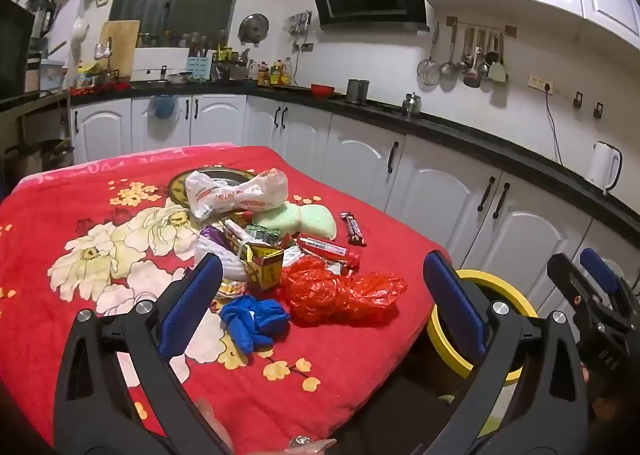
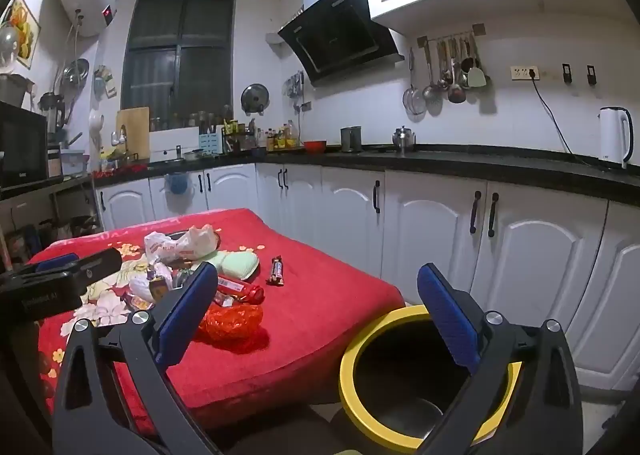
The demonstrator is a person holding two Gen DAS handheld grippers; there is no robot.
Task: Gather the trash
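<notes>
A pile of trash lies on the table's red floral cloth (image 1: 80, 191). It holds a white plastic bag (image 1: 236, 193), a pale green sponge (image 1: 304, 219), a yellow carton (image 1: 268, 267), a red tube wrapper (image 1: 328, 249), a dark candy wrapper (image 1: 353, 229), a crumpled red bag (image 1: 344, 295) and a blue glove (image 1: 252, 317). My left gripper (image 1: 323, 261) hovers open before the pile, nothing between its blue pads. My right gripper (image 2: 317, 270) is open over the table's right edge, near the yellow-rimmed bin (image 2: 349, 371). The red bag (image 2: 230, 325) shows there too.
The bin (image 1: 505, 282) stands on the floor at the table's right corner. White cabinets (image 2: 432, 247) under a black counter (image 2: 480, 165) run behind and to the right. A white kettle (image 2: 614, 135) stands on the counter. A dark round plate (image 1: 178, 185) lies under the white bag.
</notes>
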